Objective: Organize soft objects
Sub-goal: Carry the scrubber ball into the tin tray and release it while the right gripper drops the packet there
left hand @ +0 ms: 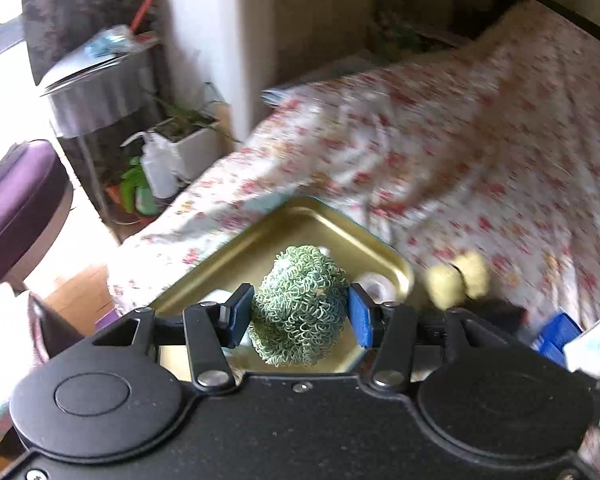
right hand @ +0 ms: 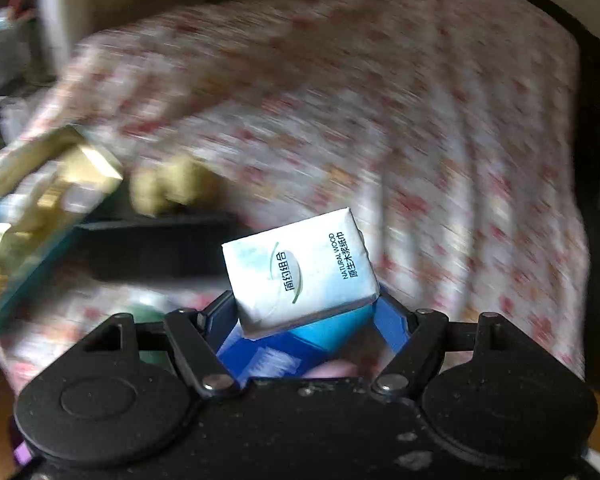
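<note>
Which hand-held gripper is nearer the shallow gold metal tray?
Left. The left hand-held gripper hangs over the gold tray, holding a green curly scrubber; the right hand-held gripper is off beside it.

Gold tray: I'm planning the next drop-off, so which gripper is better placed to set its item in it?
Left, probably. The left gripper, holding the green scrubber, is right over the gold tray. The right gripper, gripping the tissue pack, sits off beside it.

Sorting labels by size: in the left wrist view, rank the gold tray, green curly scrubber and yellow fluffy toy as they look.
1. gold tray
2. green curly scrubber, though nearer the camera
3. yellow fluffy toy, blurred
</note>
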`<state>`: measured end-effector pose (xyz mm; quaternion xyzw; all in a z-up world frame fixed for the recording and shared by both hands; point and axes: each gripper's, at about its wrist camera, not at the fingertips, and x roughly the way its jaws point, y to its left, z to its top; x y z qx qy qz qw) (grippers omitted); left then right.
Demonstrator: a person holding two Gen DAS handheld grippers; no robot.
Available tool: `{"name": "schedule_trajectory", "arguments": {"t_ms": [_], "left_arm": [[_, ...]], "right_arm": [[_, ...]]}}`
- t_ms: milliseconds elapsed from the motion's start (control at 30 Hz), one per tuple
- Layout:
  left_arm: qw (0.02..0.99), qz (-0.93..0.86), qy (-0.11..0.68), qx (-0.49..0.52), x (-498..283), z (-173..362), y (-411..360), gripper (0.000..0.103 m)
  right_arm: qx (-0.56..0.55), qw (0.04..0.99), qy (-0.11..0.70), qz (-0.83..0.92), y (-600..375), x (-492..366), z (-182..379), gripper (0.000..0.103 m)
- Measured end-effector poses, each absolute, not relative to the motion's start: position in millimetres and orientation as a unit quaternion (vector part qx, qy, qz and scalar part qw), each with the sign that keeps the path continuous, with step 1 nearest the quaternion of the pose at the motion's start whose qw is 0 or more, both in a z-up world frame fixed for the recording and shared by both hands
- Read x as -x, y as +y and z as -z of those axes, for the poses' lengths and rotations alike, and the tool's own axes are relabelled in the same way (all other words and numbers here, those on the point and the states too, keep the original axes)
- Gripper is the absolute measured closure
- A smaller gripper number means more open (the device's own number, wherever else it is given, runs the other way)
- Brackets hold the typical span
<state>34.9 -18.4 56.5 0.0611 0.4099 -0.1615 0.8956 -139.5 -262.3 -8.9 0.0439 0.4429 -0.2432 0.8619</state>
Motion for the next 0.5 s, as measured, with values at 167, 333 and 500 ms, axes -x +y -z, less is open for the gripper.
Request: {"name": "schedule_trajectory", "arguments": {"t_ms": [167, 333, 500], "left_arm": [[0.893, 0.130, 0.430, -0.035, -55, -47, -6, 0.053], [0.892, 0.098, 0.440, -0.034, -65, -39, 9, 0.053], [0.894, 0.068, 0.443, -0.031, -73, -34, 22, 0.053]], "right_arm": [[-0.040, 0.885, 0.435, 0.161, -214, 94, -6, 0.030], [-0.022, 0.897, 0.428, 0.109, -171, 49, -12, 0.030], [-0.022, 0.901, 0.429, 0.064, -136, 11, -6, 0.030]]}}
